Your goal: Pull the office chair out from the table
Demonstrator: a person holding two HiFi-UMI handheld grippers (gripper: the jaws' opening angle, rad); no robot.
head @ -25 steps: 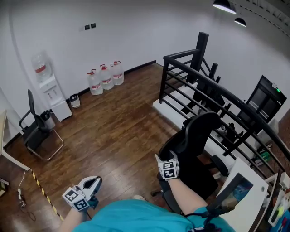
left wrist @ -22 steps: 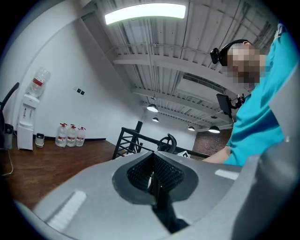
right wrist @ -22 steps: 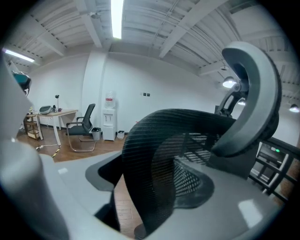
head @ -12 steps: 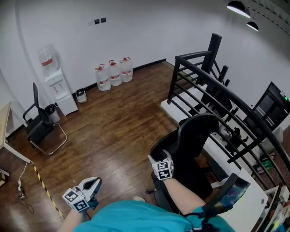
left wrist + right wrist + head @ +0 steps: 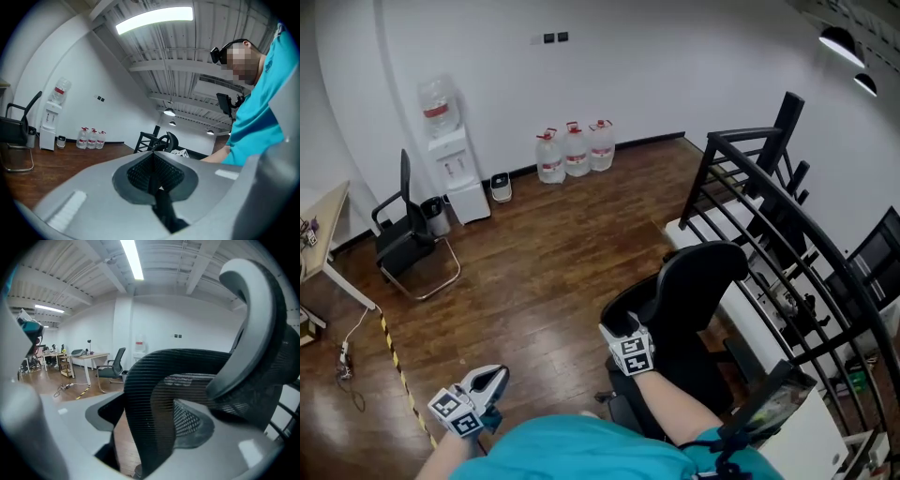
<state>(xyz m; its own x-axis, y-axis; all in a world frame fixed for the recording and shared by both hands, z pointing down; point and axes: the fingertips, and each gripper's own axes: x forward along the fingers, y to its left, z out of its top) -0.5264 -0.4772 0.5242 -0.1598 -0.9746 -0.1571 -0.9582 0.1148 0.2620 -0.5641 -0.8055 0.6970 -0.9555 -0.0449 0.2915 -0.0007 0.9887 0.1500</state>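
Observation:
The black mesh office chair [image 5: 698,291] stands on the wood floor beside the black railing. My right gripper [image 5: 617,324] is shut on the chair's near edge, low at the middle of the head view. In the right gripper view a curved black mesh part of the chair [image 5: 154,380] fills the space between the jaws of the right gripper [image 5: 154,427]. My left gripper [image 5: 492,377] hangs low at the left, close to my body and away from the chair. Its ribbed pads [image 5: 140,171] meet with nothing between them. The white table [image 5: 802,448] shows only as a corner at the bottom right.
A black stair railing [image 5: 769,206] runs along the right behind the chair. A black visitor chair [image 5: 408,239], a water dispenser [image 5: 450,159] and three water bottles [image 5: 575,148] stand along the far wall. Striped tape [image 5: 398,375] crosses the floor at left, near a desk edge [image 5: 319,234].
The office chair has rolled left with my right gripper, away from the white table. The view has swung left, so less of the table shows. The left gripper has stayed put.

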